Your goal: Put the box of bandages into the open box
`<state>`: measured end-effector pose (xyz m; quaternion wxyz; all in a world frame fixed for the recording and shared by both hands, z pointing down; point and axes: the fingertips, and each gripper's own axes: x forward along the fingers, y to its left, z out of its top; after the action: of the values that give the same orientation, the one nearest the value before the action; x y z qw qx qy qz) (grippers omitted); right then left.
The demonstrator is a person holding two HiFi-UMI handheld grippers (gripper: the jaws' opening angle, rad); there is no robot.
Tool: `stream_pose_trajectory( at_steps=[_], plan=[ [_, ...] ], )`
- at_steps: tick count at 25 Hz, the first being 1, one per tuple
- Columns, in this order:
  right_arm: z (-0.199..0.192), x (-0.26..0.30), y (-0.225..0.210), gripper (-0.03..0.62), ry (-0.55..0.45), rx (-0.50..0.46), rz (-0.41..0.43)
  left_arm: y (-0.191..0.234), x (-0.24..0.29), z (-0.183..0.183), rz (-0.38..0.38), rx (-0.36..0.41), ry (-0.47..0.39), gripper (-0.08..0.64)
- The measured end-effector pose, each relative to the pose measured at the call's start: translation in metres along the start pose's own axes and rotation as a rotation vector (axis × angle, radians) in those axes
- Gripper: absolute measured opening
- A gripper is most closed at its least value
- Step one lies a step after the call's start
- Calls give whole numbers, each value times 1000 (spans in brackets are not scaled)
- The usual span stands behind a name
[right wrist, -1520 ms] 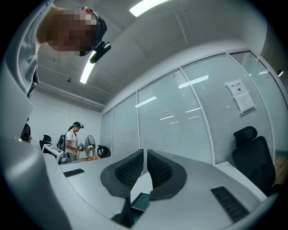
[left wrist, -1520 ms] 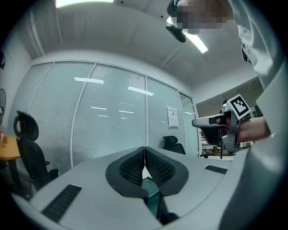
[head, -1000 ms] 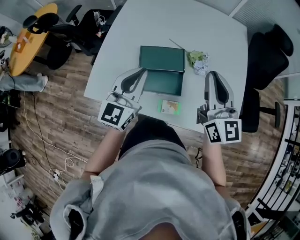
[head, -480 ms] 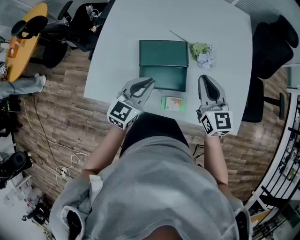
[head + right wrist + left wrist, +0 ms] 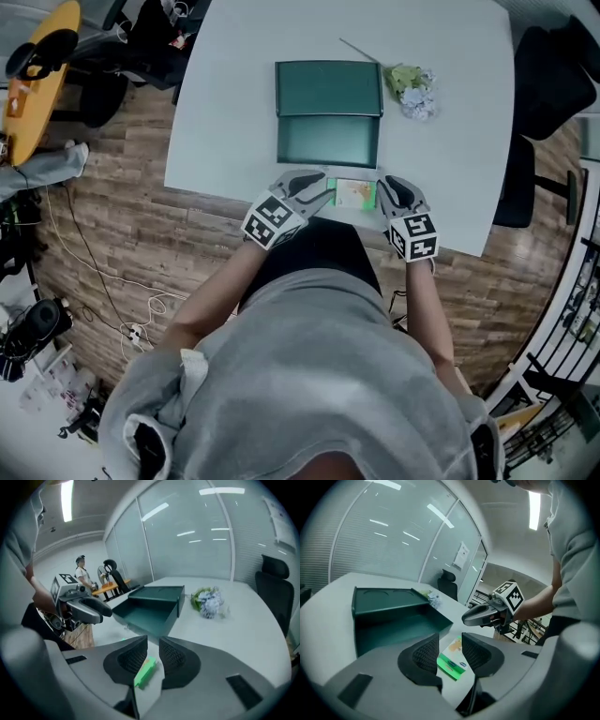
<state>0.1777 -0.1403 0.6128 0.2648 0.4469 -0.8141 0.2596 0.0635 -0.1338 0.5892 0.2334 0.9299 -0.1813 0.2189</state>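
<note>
The small green and white box of bandages (image 5: 354, 193) lies flat near the table's front edge. Just behind it stands the dark green open box (image 5: 328, 141) with its lid raised. My left gripper (image 5: 323, 187) is at the bandage box's left end. Its jaws are opening, and the bandage box (image 5: 451, 665) shows low in the gap, not pressed by the pads. My right gripper (image 5: 382, 192) is at the box's right end, jaws shut. The bandage box (image 5: 145, 672) lies just below its tips, not gripped. The two grippers face each other across it.
A small bunch of flowers (image 5: 412, 89) lies right of the open box, and a thin stick (image 5: 354, 49) lies behind it. Black office chairs (image 5: 553, 84) stand right of the white table (image 5: 450, 159). The table's front edge runs just under the grippers.
Both grippers have moved inward along the table's front edge, from well apart to either end of the bandage box. The left jaws have opened.
</note>
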Motion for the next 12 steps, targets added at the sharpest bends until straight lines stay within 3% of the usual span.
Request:
stream_pose_trajectory(
  at_steps=[2, 4, 8, 12],
  plan=[
    [-29, 11, 5, 84, 95, 44, 19, -4, 13, -19, -26, -4, 63, 160],
    [-51, 19, 8, 174, 161, 126, 33, -7, 24, -33, -44, -41, 122, 166],
    [-72, 27, 11, 181, 200, 260, 39, -6, 37, -52, -50, -152, 199, 180],
    [-74, 28, 10, 180, 206, 283, 44, -5, 47, -63, -48, -175, 263, 193]
  ],
)
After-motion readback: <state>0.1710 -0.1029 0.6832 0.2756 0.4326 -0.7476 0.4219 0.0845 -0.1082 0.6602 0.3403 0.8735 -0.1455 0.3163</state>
